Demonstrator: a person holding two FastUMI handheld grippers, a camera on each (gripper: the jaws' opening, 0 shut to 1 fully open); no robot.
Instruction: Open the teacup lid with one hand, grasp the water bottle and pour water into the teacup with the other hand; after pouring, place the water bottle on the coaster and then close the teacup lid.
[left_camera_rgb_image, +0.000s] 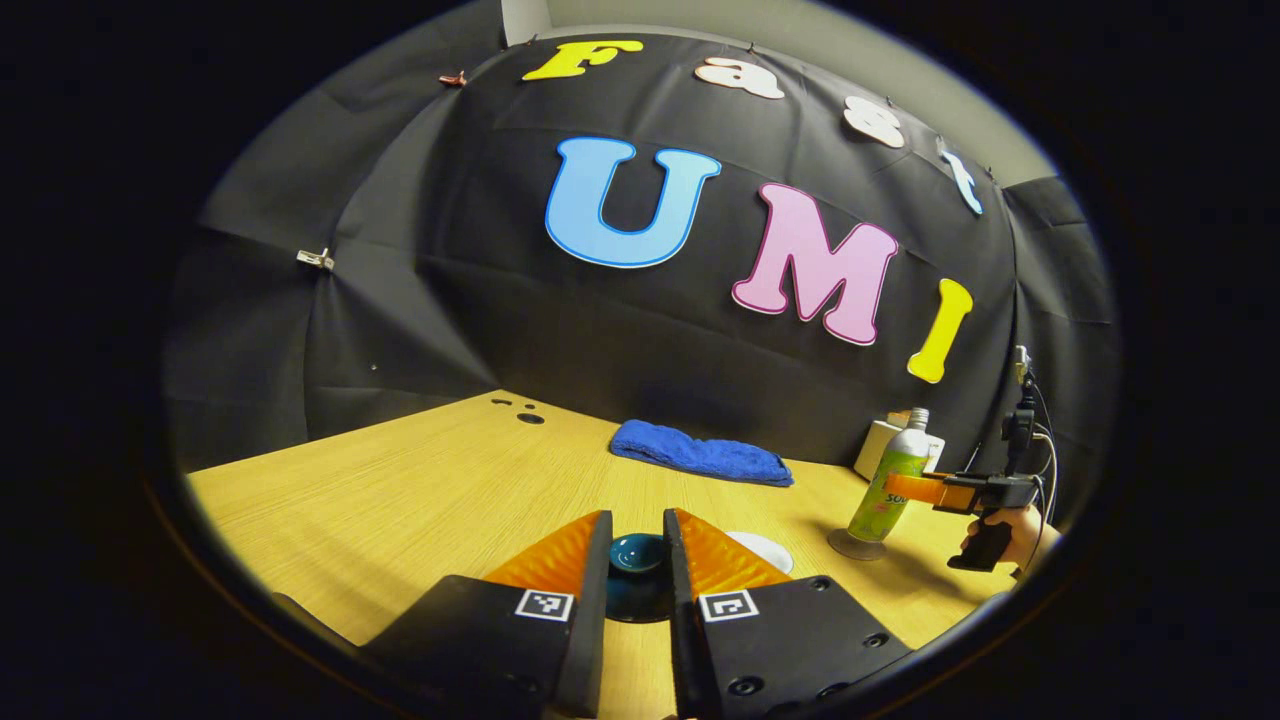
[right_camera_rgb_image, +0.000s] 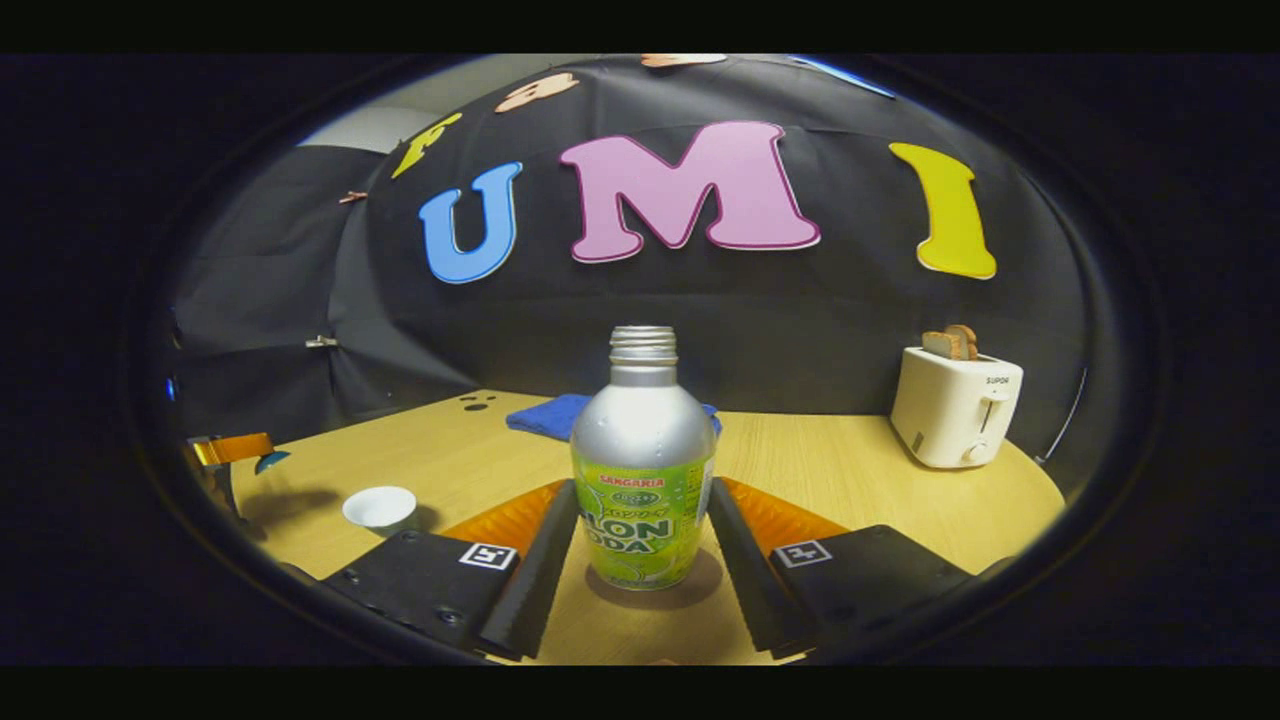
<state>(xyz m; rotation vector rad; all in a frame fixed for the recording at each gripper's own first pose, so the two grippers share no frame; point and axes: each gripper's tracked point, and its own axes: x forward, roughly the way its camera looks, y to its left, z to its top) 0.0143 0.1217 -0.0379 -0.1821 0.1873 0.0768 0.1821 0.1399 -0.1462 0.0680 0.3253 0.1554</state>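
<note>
Left gripper view looks along the left gripper (left_camera_rgb_image: 637, 550), whose two fingers are drawn close around the dark teal teacup lid (left_camera_rgb_image: 637, 553); both inner faces appear to press on the lid's round knob, and the lid's dark disc shows below between them. Just right of the right finger, a sliver of the white teacup (left_camera_rgb_image: 765, 548) shows on the wooden table (left_camera_rgb_image: 420, 480), so the lid is held to the left of the cup rather than on it. Far across the table a folded blue towel (left_camera_rgb_image: 700, 455) lies near the black wall. At the right, the water bottle (left_camera_rgb_image: 890, 485) stands upright on a round coaster (left_camera_rgb_image: 857, 545), with the right gripper (left_camera_rgb_image: 915, 490) reaching in from the right, held by a hand (left_camera_rgb_image: 1020, 535). Right gripper view shows that bottle (right_camera_rgb_image: 643, 470) close up, uncapped, silver at the shoulder with a green label, standing on the coaster (right_camera_rgb_image: 655, 590) between the right gripper's (right_camera_rgb_image: 642, 560) fingers. Those fingers are spread wide and flank the bottle's lower half; whether they touch its sides cannot be told. At the left of this view the open white teacup (right_camera_rgb_image: 380, 507) sits on the table, and a white toaster (right_camera_rgb_image: 955, 405) with bread in its slots stands at the far right.
</note>
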